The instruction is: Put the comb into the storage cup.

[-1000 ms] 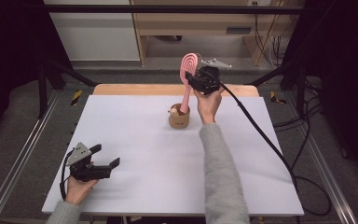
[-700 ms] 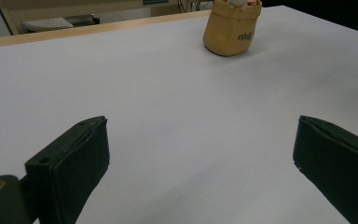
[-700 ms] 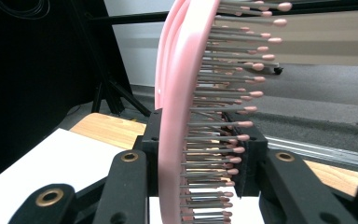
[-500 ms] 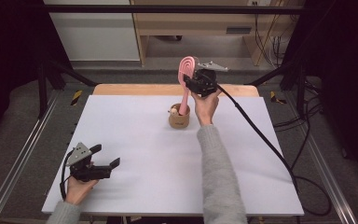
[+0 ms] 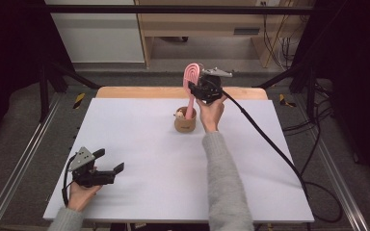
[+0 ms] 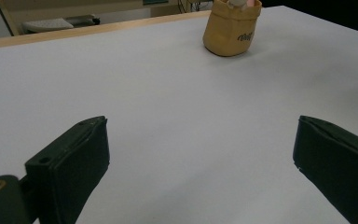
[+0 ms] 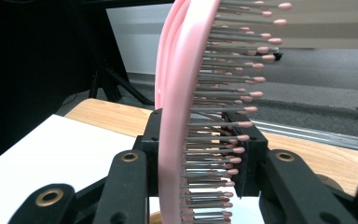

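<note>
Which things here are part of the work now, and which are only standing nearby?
Part of the work:
- pink hairbrush
- tan cup
- right hand-held gripper, shut on the brush

Only nearby:
- left hand-held gripper, open, idle
- wooden shelf

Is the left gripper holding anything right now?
No, the left gripper has its jaws wide apart with only bare white table between them.

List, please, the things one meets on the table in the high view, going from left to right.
Left gripper with open jaws → tan cup → pink hairbrush standing in the cup → right gripper shut on the brush head → black cable.
</note>
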`<act>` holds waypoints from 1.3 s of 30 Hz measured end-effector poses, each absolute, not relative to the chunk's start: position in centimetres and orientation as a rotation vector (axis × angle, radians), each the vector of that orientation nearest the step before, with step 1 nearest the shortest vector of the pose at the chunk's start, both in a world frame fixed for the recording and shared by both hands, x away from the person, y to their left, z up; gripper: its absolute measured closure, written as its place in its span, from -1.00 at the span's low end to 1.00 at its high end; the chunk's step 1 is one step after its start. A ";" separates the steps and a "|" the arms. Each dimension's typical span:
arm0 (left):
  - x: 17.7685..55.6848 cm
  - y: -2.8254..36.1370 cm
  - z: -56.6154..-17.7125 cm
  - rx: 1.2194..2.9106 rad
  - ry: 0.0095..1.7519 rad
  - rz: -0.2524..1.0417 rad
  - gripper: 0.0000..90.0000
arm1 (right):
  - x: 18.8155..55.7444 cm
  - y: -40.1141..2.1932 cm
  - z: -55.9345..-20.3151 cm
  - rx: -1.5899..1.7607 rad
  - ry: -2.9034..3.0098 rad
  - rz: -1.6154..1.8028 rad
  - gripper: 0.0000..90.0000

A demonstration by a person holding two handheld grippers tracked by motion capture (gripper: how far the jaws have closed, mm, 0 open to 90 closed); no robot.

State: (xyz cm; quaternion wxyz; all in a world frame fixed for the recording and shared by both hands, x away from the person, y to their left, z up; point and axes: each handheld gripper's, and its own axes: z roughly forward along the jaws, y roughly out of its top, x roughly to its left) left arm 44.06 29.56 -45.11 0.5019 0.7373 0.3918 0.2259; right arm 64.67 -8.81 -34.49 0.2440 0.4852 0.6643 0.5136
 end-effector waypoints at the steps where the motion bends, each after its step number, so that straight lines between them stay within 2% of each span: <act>1: 44.1 29.6 -45.1 1.781 0.947 0.546 -0.92 | 64.7 -8.8 -34.6 1.327 1.815 1.402 0.43; 39: 44.1 29.5 -45.1 1.784 0.945 0.546 -0.92 | 65.3 -9.6 -37.4 1.405 1.820 1.381 0.42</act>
